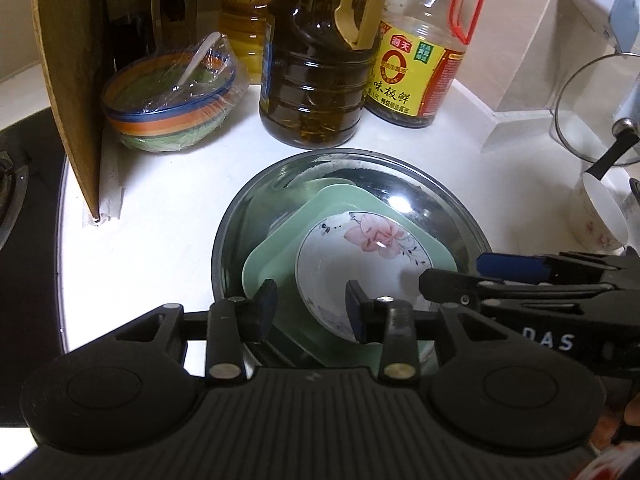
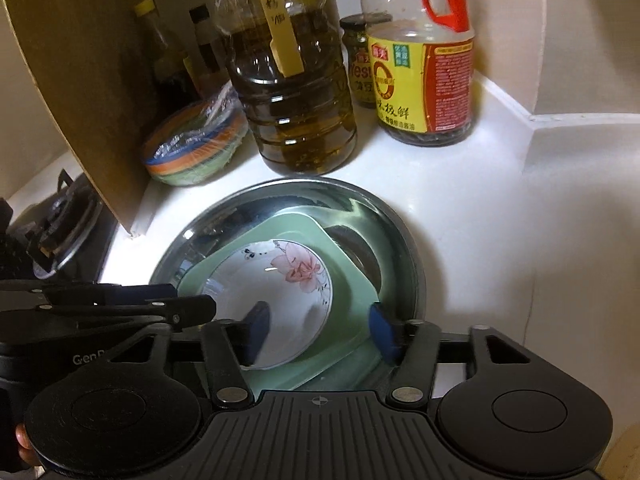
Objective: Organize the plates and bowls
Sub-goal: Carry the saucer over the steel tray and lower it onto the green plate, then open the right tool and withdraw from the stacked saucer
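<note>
A large steel basin (image 1: 436, 196) (image 2: 404, 232) sits on the white counter. Inside it lies a pale green square plate (image 1: 280, 248) (image 2: 352, 280), and a white floral bowl (image 1: 352, 248) (image 2: 276, 280) rests on that plate. My left gripper (image 1: 312, 308) is open, its fingers straddling the bowl's near rim. My right gripper (image 2: 318, 330) is open, one finger over the bowl and one beside the green plate's right edge. The right gripper also shows in the left wrist view (image 1: 456, 276). A striped bowl wrapped in plastic film (image 1: 168, 100) (image 2: 192, 148) stands at the back left.
An oil jug (image 1: 316, 76) (image 2: 292, 92) and a soy sauce bottle (image 1: 416, 64) (image 2: 428, 76) stand behind the basin. A cardboard sheet (image 1: 68, 80) (image 2: 80, 92) screens the gas stove (image 2: 60, 216) on the left. A glass lid (image 1: 592, 108) and a floral cup (image 1: 600, 216) are at right.
</note>
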